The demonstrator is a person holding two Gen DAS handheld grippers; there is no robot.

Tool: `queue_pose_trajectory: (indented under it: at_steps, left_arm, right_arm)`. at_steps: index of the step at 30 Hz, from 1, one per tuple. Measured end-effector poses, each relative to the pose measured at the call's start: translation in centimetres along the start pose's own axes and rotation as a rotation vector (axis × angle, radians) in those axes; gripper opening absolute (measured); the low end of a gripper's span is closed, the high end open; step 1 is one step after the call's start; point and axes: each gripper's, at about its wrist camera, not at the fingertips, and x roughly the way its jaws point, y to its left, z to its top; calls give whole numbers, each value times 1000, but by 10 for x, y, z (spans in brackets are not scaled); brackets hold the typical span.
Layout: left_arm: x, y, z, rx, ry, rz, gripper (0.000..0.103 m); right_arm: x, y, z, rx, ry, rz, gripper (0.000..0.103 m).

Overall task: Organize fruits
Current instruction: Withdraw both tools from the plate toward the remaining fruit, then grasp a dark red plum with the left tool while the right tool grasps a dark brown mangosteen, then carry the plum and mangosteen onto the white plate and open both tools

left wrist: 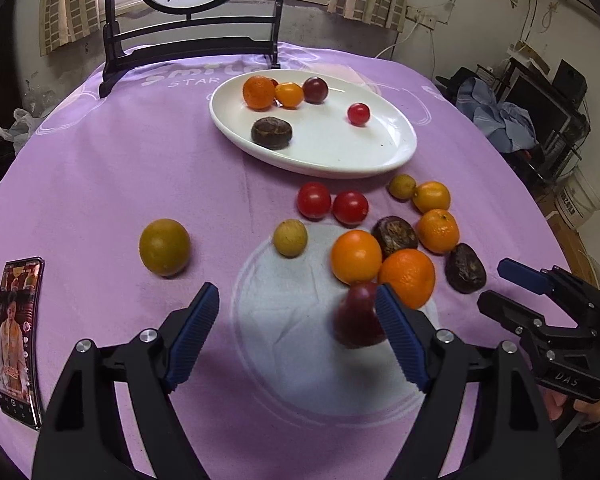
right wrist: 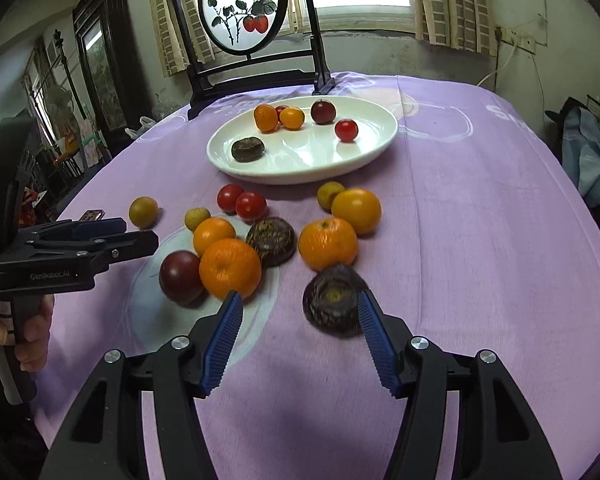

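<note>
Both tools angle steeply down over the purple counter. The left tool gapes by a plum; the right tool gapes by a dark wrinkled fruit.

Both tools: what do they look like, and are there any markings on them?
Each is a black plastic clamp-style tool with silver rivets and two ribbed blue pads. The left tool reads "GenRobot.AI" on its side, seen from the right wrist view; the right tool shows "DAS" in the left wrist view. Both have pistol-style handles; no sleeves or cables are visible.
</note>
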Motion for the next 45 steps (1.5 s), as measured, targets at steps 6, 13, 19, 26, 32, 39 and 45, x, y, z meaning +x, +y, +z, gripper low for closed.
queue_pose_trajectory:
  at_steps: [6, 13, 19, 26, 32, 39, 45]
  left_arm:
    - [2, -25, -12, 68, 24, -11, 78]
    - [17, -39, -17, 105, 49, -1, 78]
    - [43, -49, -20, 181, 80, 39, 51]
    - [38, -45, -17, 172, 69, -1, 40]
    - [20, -37, -16, 151, 30, -2, 40]
    - [10, -31, -18, 130, 30, -22, 39]
    - [6, -26, -21, 143, 27, -2, 39]
  right_arm:
    - [-6, 0, -12, 2, 6, 12, 61]
    - [-10, -1, -13, 6, -1, 27, 63]
    - [-5, 1, -14, -15, 10, 5, 67]
    - [12, 2, -9, -52, 62, -103, 67]
    - [38, 10, 4, -98, 100, -179, 67]
    - [41, 6, 6, -72, 107, -200, 44]
    - [11, 6, 2, -11, 64, -35, 44]
